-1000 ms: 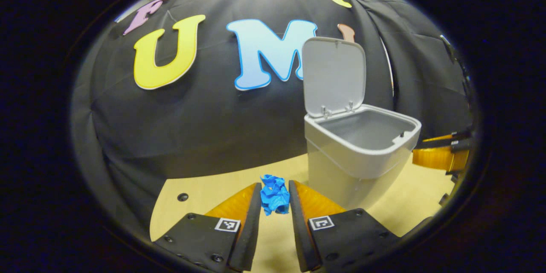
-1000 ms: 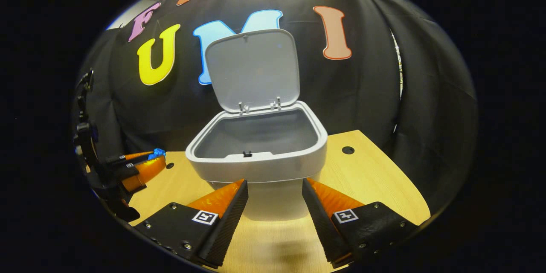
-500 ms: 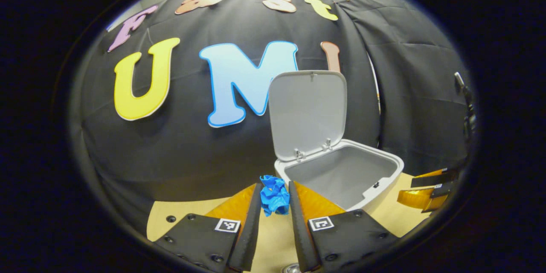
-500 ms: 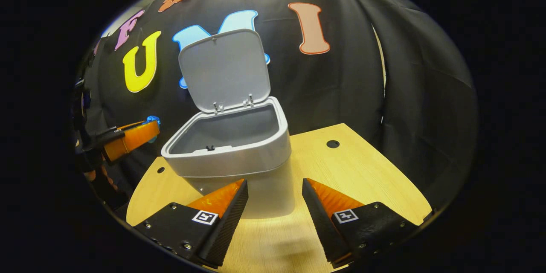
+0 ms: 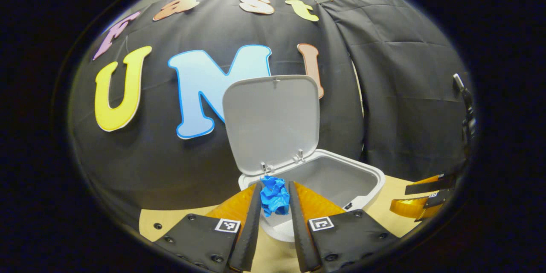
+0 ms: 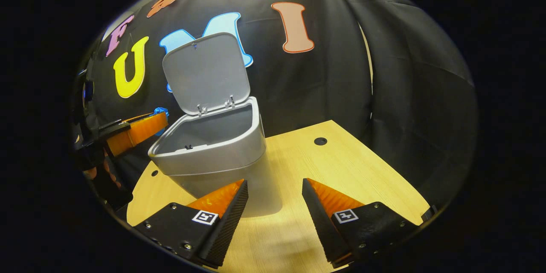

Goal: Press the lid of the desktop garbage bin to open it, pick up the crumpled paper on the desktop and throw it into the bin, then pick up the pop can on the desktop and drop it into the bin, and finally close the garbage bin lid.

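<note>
A: Left gripper view, left to right. What does the left gripper (image 5: 274, 194) have?

B: The crumpled paper (image 5: 274, 194), blue, pinched between both fingers near their tips. Jaws narrow, closed onto the wad.

A: And where does the paper sit relative to the bin (image 5: 341, 177)?

B: Raised off the table, at the near-left corner of the bin's open mouth, roughly over the rim and just below the hinges. Whether it is fully past the rim, cannot tell. The lid (image 5: 273, 121) stands upright behind it.

A: Further right?

B: The right gripper's fingers (image 5: 420, 196) show at the right edge, beside the bin, low over the wooden table (image 5: 386, 217).

A: Now the right gripper view, same order.

B: At the left edge, the left gripper (image 6: 155, 119) comes in level with the bin's rim, the blue paper (image 6: 161, 111) at its tip, just beside the rim's far-left corner. Then the bin (image 6: 222, 153) itself, grey, lid (image 6: 204, 72) up, interior looks bare from this angle. The table (image 6: 341, 166) spreads to the right.

A: The right gripper (image 6: 274, 198)?

B: Jaws wide apart, nothing between them, hovering over the table in front of the bin, not touching it.
</note>
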{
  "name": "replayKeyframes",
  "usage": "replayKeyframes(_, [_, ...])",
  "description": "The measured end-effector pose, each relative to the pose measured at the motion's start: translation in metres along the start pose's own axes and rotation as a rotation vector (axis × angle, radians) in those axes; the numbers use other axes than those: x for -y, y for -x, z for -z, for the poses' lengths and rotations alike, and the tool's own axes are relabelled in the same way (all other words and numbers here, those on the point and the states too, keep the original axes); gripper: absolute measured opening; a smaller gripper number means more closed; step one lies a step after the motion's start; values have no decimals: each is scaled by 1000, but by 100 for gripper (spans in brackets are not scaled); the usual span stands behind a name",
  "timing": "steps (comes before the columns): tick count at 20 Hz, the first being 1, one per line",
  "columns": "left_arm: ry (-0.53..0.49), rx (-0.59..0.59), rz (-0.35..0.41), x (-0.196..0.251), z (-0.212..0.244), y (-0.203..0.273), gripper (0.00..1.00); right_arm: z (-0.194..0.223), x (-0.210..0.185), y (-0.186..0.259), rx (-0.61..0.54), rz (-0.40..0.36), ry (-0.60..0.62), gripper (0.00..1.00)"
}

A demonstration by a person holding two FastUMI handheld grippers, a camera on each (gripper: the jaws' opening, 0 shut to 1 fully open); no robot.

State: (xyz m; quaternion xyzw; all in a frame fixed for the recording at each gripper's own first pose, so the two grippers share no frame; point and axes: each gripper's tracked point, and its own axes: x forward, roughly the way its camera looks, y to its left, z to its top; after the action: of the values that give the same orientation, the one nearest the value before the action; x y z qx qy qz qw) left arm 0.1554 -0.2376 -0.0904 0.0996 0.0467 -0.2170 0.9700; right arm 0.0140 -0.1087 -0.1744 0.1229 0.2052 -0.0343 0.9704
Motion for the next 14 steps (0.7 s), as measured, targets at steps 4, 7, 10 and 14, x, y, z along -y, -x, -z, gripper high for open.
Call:
replayKeyframes(4, [12, 0, 21, 7, 1, -7, 68, 3, 11, 5, -7, 18, -6, 83])
replayKeyframes(7, [16, -5, 17, 6, 2, -9, 77, 3, 14, 3, -9, 21, -13, 83])
replayKeyframes(10, [21, -9, 12, 4, 4, -8, 95, 3, 12, 2, -12, 13, -11, 83])
replayKeyframes(14, [22, 7, -12, -6, -2, -1, 95, 6, 2, 2, -20, -9, -4, 83])
